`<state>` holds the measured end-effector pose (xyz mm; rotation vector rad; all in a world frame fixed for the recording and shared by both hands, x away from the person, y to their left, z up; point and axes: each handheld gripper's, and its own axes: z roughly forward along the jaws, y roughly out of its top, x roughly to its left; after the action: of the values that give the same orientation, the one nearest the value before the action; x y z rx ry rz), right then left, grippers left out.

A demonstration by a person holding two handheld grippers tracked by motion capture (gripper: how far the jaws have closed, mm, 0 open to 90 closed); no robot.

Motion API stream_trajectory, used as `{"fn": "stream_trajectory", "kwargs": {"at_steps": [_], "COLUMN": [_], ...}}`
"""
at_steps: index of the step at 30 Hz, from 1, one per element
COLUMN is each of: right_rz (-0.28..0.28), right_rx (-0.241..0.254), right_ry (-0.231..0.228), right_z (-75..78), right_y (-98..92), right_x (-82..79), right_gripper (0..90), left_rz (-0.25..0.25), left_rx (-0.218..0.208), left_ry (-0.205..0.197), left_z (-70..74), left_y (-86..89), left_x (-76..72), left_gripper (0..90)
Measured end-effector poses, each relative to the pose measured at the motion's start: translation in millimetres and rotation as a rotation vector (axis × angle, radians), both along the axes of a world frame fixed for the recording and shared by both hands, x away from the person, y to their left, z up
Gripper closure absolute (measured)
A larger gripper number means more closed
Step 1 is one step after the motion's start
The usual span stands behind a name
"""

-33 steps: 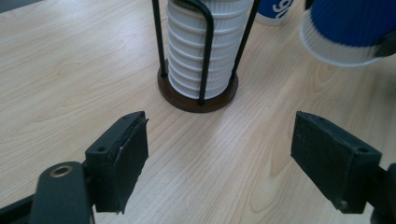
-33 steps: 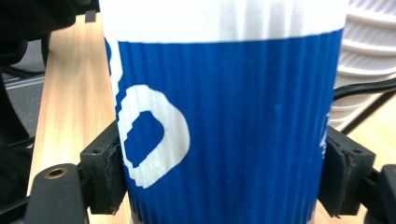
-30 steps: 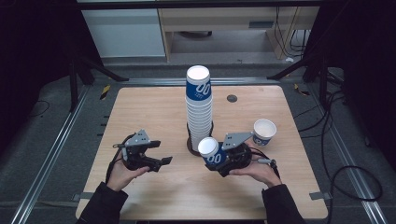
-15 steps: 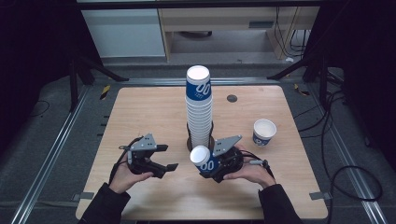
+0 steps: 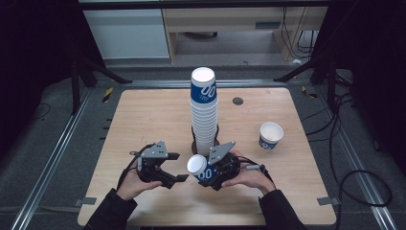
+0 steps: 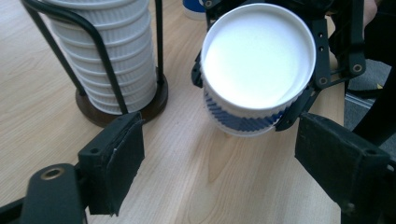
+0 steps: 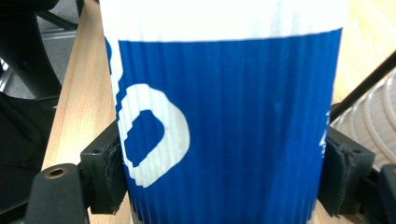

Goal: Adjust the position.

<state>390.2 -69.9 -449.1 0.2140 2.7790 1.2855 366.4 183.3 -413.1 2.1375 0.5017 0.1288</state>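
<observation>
A blue-and-white ribbed paper cup (image 5: 197, 166) lies on its side just above the table, with my right gripper (image 5: 205, 172) shut on it. Both pads (image 7: 105, 173) press its blue wall (image 7: 224, 121) from either side. The cup's white round end (image 6: 257, 53) faces my left gripper (image 5: 179, 167). That gripper is open, a short way left of the cup, with nothing between its fingers (image 6: 116, 161). Behind both stands a tall stack of upside-down cups (image 5: 203, 108) in a black wire holder (image 6: 119, 100).
A single upright cup (image 5: 271, 135) stands at the right of the wooden table (image 5: 143, 120). A small dark disc (image 5: 238, 100) sits at the table's back. The person's hands and dark sleeves come in over the front edge. Metal rails and cables run around the table.
My right gripper has carried the cup left and toward the front edge, a little lower. My left gripper has shifted right and nearer, so the gap between the two has narrowed.
</observation>
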Motion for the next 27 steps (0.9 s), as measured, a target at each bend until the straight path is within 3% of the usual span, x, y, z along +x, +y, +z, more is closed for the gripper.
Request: {"fn": "stream_trajectory", "kwargs": {"at_steps": [11,27], "right_rz": [0.043,0.083], "right_rx": [-0.016,-0.041], "right_ry": [-0.010,-0.012], "right_z": [-5.2,-8.8], "right_y": [14.3,27.9], "right_x": [-4.0,-10.2], "right_gripper": [19.7,19.6], "left_rz": [-0.066,-0.097], "left_rx": [0.028,0.069], "left_ry": [0.015,0.031], "left_z": [-4.1,-9.7], "left_y": [-15.7,-28.3], "left_x": [-3.1,-5.1], "left_gripper": [13.9,22.3]}}
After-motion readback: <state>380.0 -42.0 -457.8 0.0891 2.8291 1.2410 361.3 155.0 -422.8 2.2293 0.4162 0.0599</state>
